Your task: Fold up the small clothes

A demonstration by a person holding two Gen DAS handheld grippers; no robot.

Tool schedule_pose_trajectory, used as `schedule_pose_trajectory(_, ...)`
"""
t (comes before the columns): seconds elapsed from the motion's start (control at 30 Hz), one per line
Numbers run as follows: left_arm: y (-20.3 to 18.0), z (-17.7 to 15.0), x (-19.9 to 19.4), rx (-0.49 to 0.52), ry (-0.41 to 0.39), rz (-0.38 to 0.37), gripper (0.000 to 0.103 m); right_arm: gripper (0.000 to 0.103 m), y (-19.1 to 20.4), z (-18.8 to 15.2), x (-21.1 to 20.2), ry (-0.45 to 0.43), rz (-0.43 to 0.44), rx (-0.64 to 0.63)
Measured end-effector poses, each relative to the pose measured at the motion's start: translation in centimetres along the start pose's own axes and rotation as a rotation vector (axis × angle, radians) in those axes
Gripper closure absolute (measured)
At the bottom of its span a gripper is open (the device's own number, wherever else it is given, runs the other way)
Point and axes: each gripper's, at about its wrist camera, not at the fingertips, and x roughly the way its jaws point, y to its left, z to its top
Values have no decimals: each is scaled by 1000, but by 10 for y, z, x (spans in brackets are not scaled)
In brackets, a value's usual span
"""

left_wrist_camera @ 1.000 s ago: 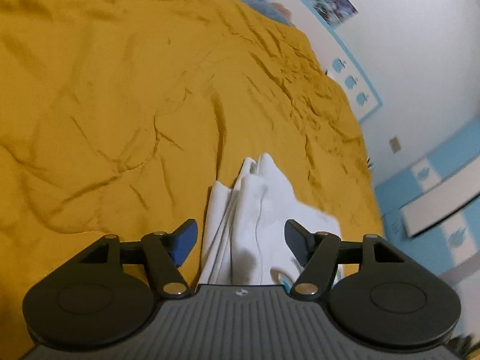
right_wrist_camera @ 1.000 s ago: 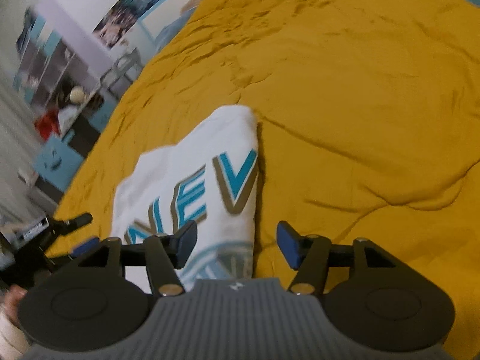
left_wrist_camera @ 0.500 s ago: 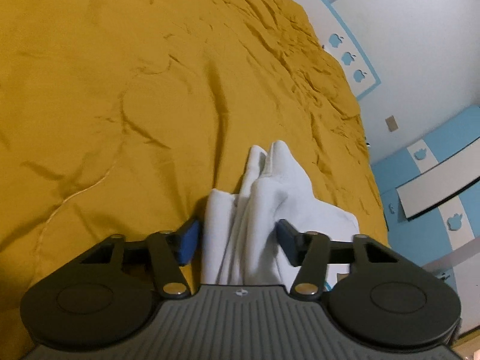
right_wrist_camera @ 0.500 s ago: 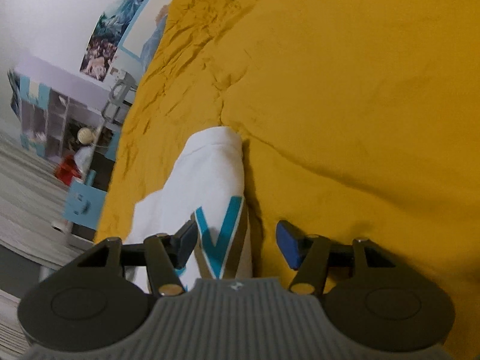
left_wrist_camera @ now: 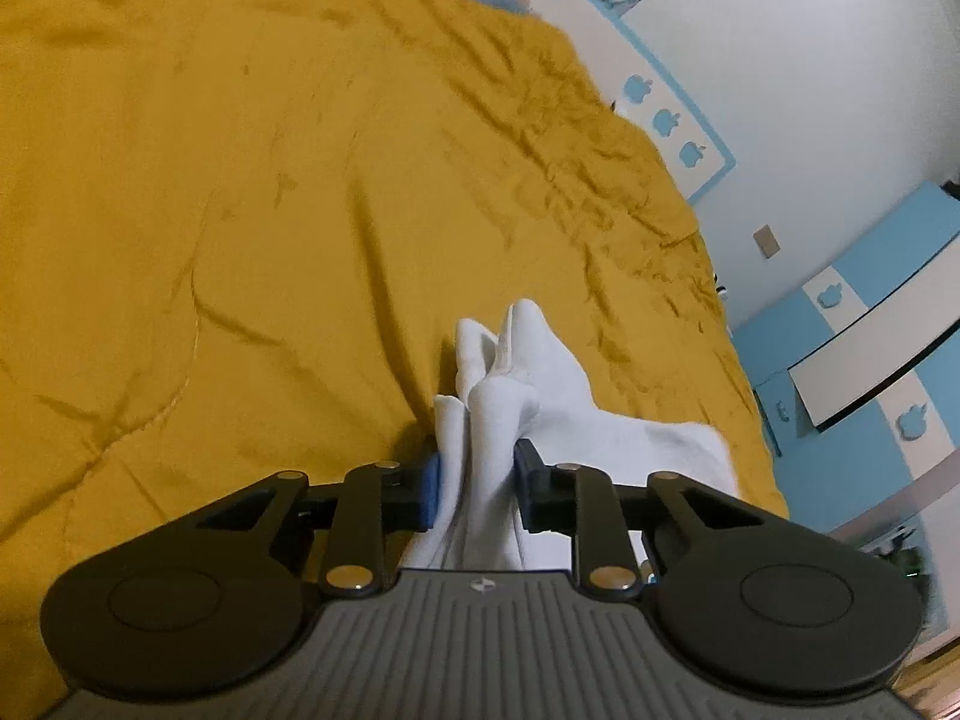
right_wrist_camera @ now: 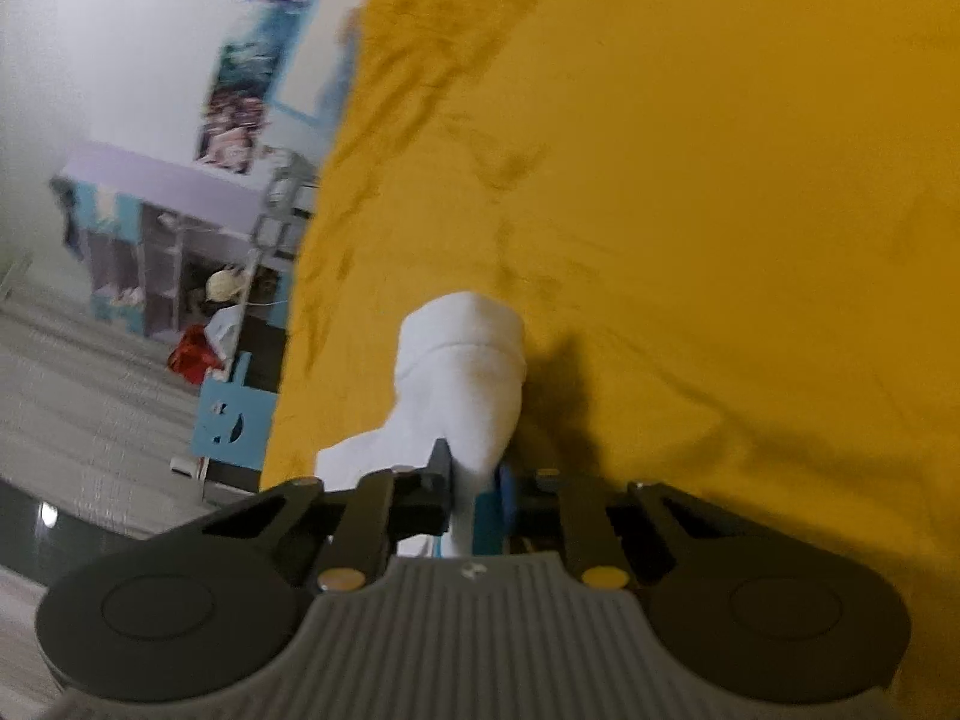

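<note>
A small white shirt (left_wrist_camera: 516, 384) with blue lettering lies on the yellow bedspread (left_wrist_camera: 240, 192). My left gripper (left_wrist_camera: 477, 477) is shut on a bunched edge of the shirt, whose folds stick out past the fingertips. In the right wrist view my right gripper (right_wrist_camera: 474, 483) is shut on another part of the white shirt (right_wrist_camera: 468, 366), which bulges forward between the jaws. The lettering is hidden now.
The yellow bedspread (right_wrist_camera: 690, 180) fills most of both views. The bed's edge runs along the right in the left wrist view, with a blue and white cabinet (left_wrist_camera: 864, 336) beyond. In the right wrist view, shelves (right_wrist_camera: 156, 252) and a blue stool (right_wrist_camera: 231, 414) stand off the bed's left side.
Both grippers closed from open onto the white shirt. The cloth bunched up between the jaws and the printed letters went out of sight.
</note>
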Motion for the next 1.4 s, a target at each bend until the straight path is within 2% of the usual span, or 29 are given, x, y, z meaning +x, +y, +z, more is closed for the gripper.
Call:
schedule_pose_trajectory(0.07, -14, -2, -15, 32, -38, 18, 81, 96, 25, -3, -18, -25, 0, -85)
schedule_pose_trajectory(0.13, -29, -6, -38, 56, -82, -25, 81, 97, 47, -7, -38, -50, 16, -144)
schedule_pose_trajectory(0.2, -49, -12, -64, 106, -136, -30, 81, 97, 70, -16, -61, -80, 40, -204)
schedule_pose_trajectory(0.43, -97, -42, -149, 182, -291, -43, 81, 98, 120, -60, -146, -164, 105, -301)
schedule_pose_trajectory(0.63, -133, -66, -207, 203, -367, -110, 82, 98, 151, -104, -235, -248, 163, -365)
schedule_pose_trajectory(0.77, -163, -81, -229, 227, -395, -167, 82, 98, 168, -128, -295, -303, 181, -407)
schedule_pose_trajectory(0.97, -192, -104, -246, 258, -354, -234, 82, 99, 175, -157, -380, -350, 143, -460)
schedule_pose_trajectory(1.07, -191, -117, -240, 266, -298, -239, 82, 98, 160, -166, -404, -332, 117, -416)
schedule_pose_trajectory(1.23, -174, -130, -213, 241, -172, -184, 82, 98, 133, -173, -406, -287, 50, -357)
schedule_pose_trajectory(1.4, -151, -123, -166, 215, -82, -134, 82, 99, 90, -161, -364, -218, -19, -253)
